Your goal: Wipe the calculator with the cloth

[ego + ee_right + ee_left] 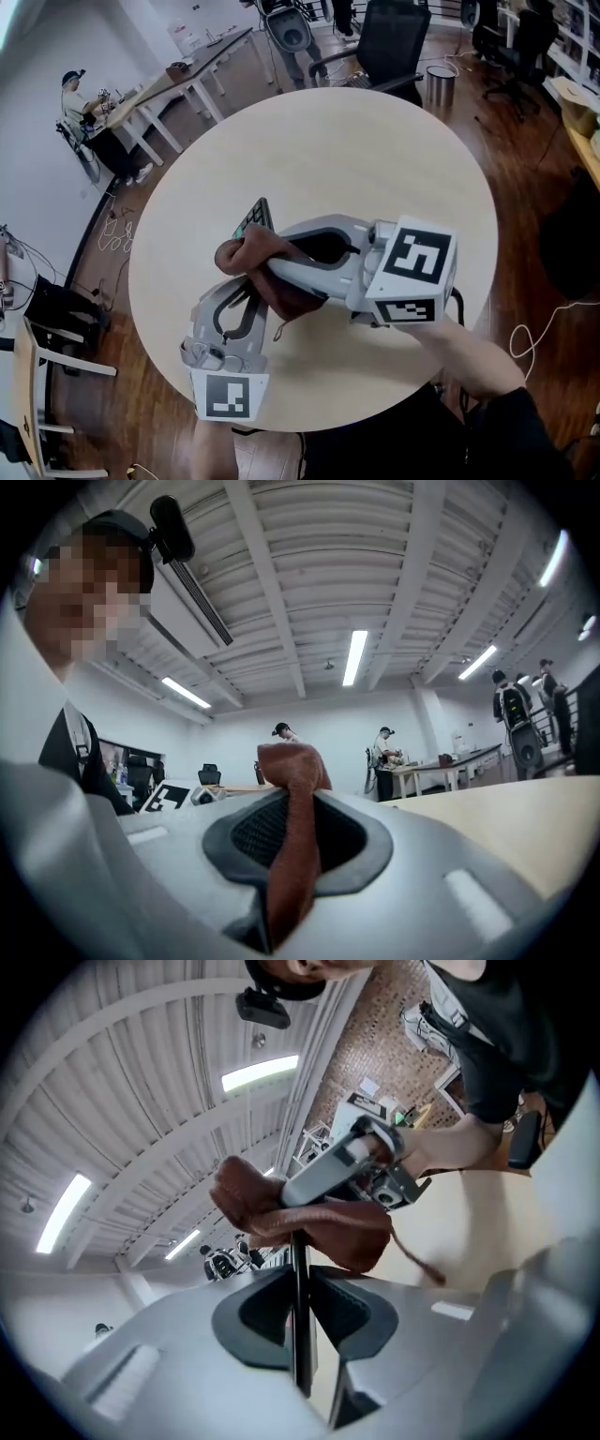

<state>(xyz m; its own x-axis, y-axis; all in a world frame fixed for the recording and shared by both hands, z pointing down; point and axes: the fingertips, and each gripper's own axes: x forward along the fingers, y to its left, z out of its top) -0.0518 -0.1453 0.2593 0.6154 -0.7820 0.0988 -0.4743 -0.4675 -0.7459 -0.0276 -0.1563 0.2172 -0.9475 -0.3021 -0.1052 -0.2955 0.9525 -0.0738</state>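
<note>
calculator [253, 218] in left tongs [300, 1286], cloth [247, 253] in right [292, 829]

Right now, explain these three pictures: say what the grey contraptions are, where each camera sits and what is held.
There is no robot here: a person holds a grey two-jaw tool in each hand. The head view comes from a camera on the person's head and looks down at a round pale wooden table. The other two views come from cameras riding on each tool. The left tool is clamped on a thin dark calculator, seen edge-on. The right tool pinches a brown cloth, bunched over the calculator's far end.
</note>
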